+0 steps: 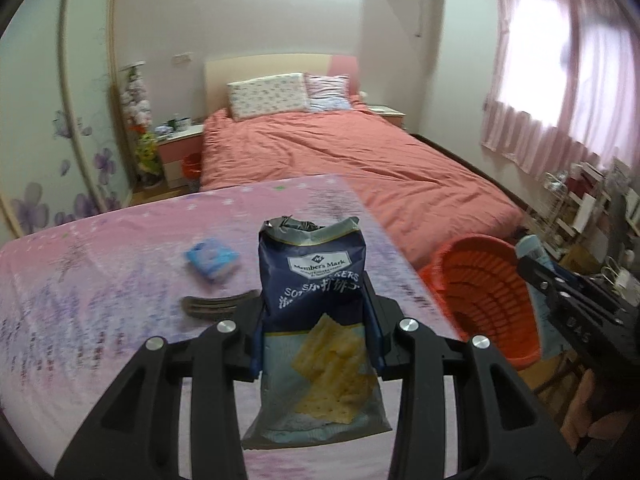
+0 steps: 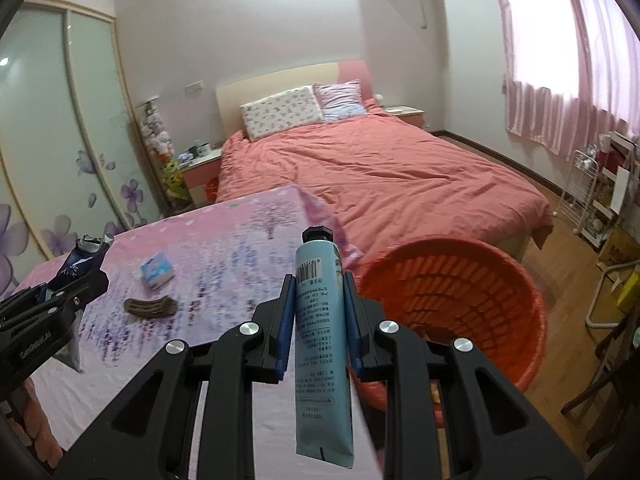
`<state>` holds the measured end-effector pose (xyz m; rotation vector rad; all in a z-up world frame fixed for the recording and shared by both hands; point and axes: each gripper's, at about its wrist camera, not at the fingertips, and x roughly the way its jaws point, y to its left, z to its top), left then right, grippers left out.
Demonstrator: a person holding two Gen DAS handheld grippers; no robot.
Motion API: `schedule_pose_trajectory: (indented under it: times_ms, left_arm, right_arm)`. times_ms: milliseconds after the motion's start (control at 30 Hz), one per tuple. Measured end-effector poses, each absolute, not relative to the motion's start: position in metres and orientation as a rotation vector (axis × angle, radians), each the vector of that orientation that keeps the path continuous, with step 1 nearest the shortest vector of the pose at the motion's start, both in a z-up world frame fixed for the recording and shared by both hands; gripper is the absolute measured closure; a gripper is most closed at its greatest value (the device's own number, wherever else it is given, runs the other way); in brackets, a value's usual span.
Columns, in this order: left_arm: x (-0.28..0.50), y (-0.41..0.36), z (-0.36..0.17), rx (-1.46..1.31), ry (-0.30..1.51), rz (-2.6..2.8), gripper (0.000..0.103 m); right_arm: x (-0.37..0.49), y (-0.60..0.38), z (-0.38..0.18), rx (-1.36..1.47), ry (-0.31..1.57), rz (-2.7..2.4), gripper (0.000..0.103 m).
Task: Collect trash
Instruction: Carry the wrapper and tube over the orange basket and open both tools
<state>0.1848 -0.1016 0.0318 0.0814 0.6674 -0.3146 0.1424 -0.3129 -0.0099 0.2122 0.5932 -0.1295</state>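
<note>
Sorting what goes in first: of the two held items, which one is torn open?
The cracker bag in the left tool, its crumpled top ripped open. The blue tube in the right tool is capped.

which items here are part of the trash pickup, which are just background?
Job:
cracker bag in left claw
tube in right claw
orange basket
blue packet and brown comb, probably next, on the table

Background:
bed
pillows
nightstand
curtains
wardrobe
</note>
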Motion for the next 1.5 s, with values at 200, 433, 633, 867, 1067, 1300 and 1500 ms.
schedule_pose_trajectory:
  times_ms: [200, 433, 633, 867, 1067, 1300, 1500]
  left_arm:
    - [0.183, -0.160, 0.023, 0.098, 0.675, -0.448, 0.065]
    - [0.191, -0.223, 0.002, 0.126, 0.714, -0.559, 0.065]
    - [0.202, -0.266, -0.018, 0.143, 0.757, -0.616, 0.065]
    - [0.215, -0.303, -0.035, 0.159, 0.789, -0.663, 0.064]
    - [0.227, -0.322, -0.048, 0.162, 0.818, -0.668, 0.055]
    - [0.241, -0.316, -0.063, 0.173, 0.841, -0.617, 0.035]
    - [0.247, -0.278, -0.071, 0.184, 0.843, -0.523, 0.025]
  right_arm:
    - [0.141, -0.354, -0.017, 0.253, 0.598, -0.196, 0.080]
    - [0.147, -0.396, -0.034, 0.317, 0.620, -0.255, 0.080]
    - [0.152, -0.427, -0.047, 0.362, 0.640, -0.287, 0.080]
    - [0.158, -0.449, -0.056, 0.410, 0.657, -0.295, 0.080]
    - [0.163, -0.459, -0.065, 0.449, 0.671, -0.271, 0.079]
    - [0.160, -0.470, -0.069, 0.479, 0.659, -0.279, 0.051]
    - [0.157, -0.456, -0.069, 0.429, 0.668, -0.289, 0.050]
